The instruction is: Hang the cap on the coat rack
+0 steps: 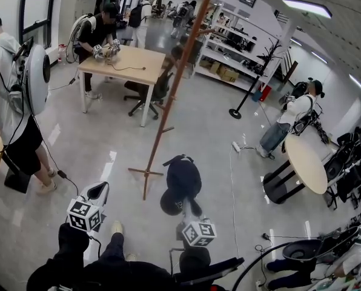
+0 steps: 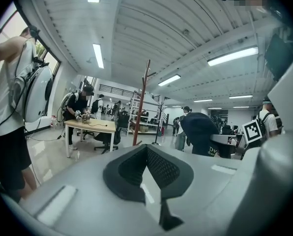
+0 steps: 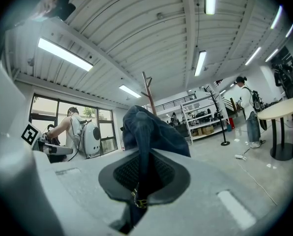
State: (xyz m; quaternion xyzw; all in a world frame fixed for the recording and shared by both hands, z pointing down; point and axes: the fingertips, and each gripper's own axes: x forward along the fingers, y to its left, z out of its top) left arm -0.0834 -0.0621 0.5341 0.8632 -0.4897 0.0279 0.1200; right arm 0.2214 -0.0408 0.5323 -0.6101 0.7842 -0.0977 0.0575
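Our dark sleeves (image 1: 71, 247): nearest to us, at the bottom of the head view and cut off by its edge. We cannot see the hands that carry the grippers; they sit under the marker cubes (image 1: 83, 216).
Coat rack (image 1: 174, 86): a brown pole slanting across the head view, standing on spread feet on the floor (image 1: 108, 138). We can hardly make out its pegs there. In the right gripper view the cap hides all but its forked top.
Cap (image 1: 182, 177): dark and not on the rack. It is held in the air just right of the rack's feet and apart from the pole. Its crown lies beyond the tips of the right jaws, and only its back strap runs between them. We cannot read its print, which is half hidden in the left gripper view.
Right gripper (image 3: 144, 154): jaws closed on the cap's strap; it points forward about level, with its cube toward us.
Left gripper (image 2: 147, 147): jaws closed tip to tip with nothing between them. It tilts slightly down, beside the right one and clear of the cap.
Strap buckle (image 3: 136, 198): small and metal, low between the right jaws.
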